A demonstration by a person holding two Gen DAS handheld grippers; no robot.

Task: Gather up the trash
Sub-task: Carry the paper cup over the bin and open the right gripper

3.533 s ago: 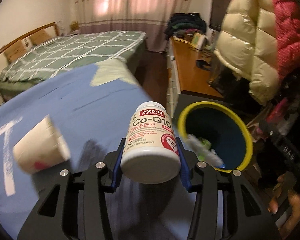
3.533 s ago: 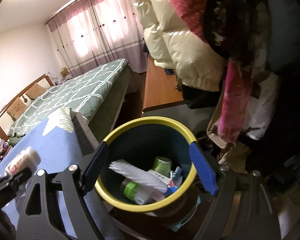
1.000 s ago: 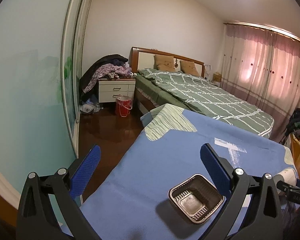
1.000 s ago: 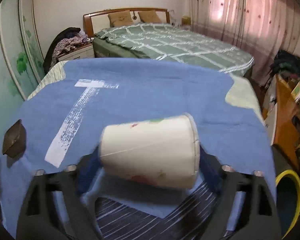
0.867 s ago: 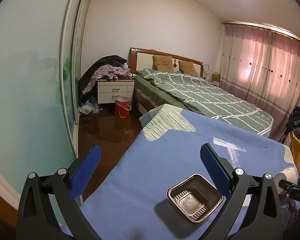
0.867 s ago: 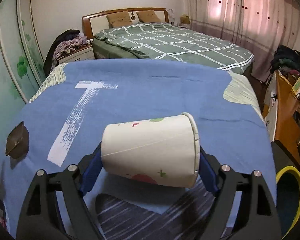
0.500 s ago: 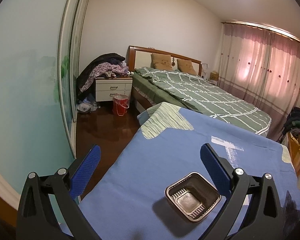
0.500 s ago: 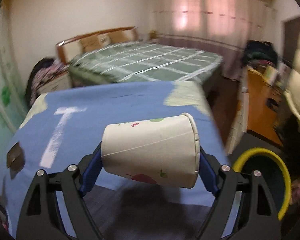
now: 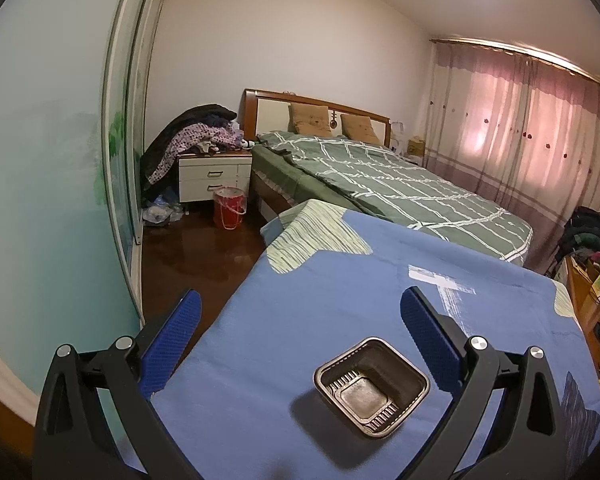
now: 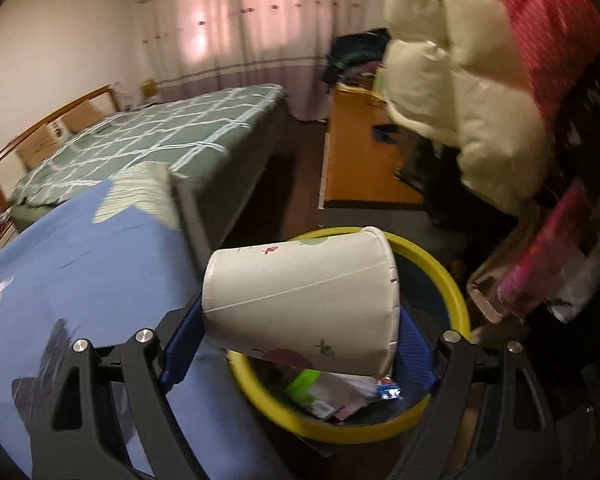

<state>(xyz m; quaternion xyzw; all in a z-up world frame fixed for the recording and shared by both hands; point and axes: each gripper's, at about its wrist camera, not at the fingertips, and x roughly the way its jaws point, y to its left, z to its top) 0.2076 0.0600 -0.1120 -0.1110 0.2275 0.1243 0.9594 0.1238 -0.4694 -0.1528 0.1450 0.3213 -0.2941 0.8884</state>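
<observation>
Since a second ago, my right hand-held gripper [image 10: 300, 344] has swung off the blue worktop and now hangs over the yellow-rimmed bin, while the left one has barely shifted.

On the left, my left hand-held gripper [image 9: 300, 336] stands with its jaws wide apart and nothing between them. It points down at the blue worktop [image 9: 340, 280], where a dark square tray [image 9: 372, 387] sits open side up. The tray lies just ahead of the gripper and nearer its right finger than its left. I judge it the next piece to pick up, and this hand is the nearer one for it.

On the right, the right hand-held gripper is clamped on a paper cup [image 10: 304, 300], one pad on each side. The cup lies on its side, its long axis running across between the fingers, rim toward the right finger and base toward the left. Directly below and beyond it is the bin [image 10: 456, 300], with wrappers and a green item already inside. The cup sits over the near-left part of the opening, so I judge a release here should drop it in, though its base end is close to the rim on the worktop side.
</observation>
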